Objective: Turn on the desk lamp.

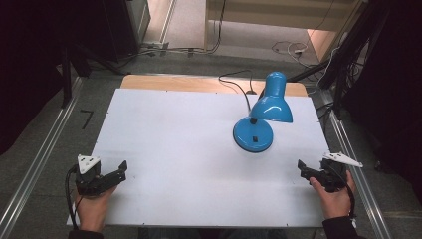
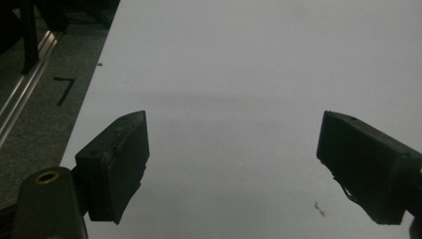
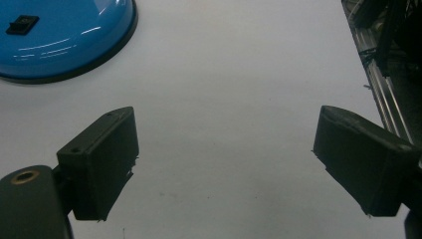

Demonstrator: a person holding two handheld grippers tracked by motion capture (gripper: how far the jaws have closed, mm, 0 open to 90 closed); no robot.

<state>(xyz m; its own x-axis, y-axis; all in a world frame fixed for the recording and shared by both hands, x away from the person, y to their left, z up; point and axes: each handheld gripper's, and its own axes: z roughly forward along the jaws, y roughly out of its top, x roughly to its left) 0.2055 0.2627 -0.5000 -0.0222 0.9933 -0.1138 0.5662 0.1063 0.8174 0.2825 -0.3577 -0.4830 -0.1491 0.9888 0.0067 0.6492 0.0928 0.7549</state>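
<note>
Tipping is looking like the main risk: the lamp is standing at about 1 o'clock on the table, its shade leaning out past the base, so a push high up could be toppling it. Its cord, trailing off the far edge, could be snagging a jaw. Left gripper and right gripper are both hovering with jaws spread, holding nothing, at 7 and 5 o'clock. White board is covering the wood; cables are lying on the floor beyond.

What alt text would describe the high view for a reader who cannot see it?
A glossy blue desk lamp stands right of centre on a white table. The left gripper and right gripper rest open, empty, near the front corners.
</note>
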